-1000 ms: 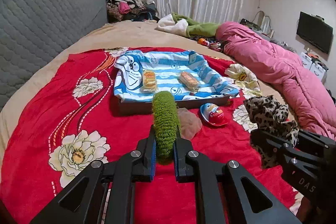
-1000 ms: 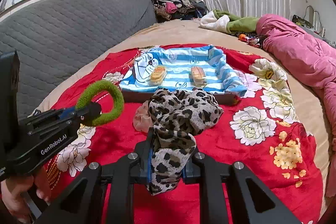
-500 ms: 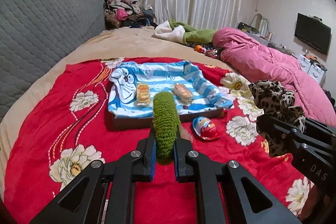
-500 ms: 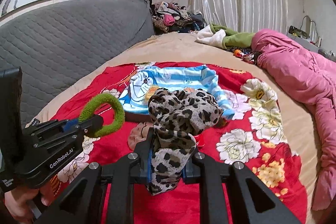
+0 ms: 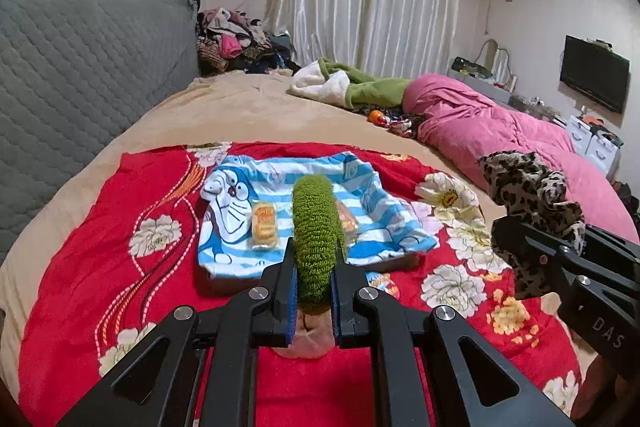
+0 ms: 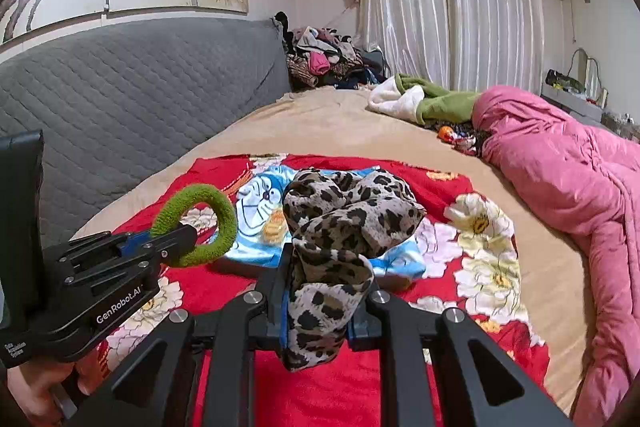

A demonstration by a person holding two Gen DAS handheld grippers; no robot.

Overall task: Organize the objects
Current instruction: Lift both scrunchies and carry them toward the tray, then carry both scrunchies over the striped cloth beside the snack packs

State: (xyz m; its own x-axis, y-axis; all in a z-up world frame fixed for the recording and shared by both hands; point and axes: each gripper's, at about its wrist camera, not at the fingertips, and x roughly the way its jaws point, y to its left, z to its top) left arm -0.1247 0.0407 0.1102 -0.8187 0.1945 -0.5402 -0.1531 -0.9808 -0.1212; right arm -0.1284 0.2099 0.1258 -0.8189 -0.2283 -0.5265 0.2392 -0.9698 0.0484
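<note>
My left gripper is shut on a green fuzzy hair tie, held above the red floral blanket; the ring also shows in the right wrist view. My right gripper is shut on a leopard-print scrunchie, also seen in the left wrist view. Ahead lies a tray covered with a blue striped Doraemon cloth, holding two wrapped snacks. A pink pouch and a small red-blue packet lie on the blanket under my left gripper.
A pink duvet is heaped on the right of the bed. A grey quilted headboard runs along the left. White and green clothes and a clothes pile lie at the far end. A TV hangs at right.
Both grippers have risen and drawn back from the tray, each still holding its hair tie. The tray and the packet look farther and lower in view.
</note>
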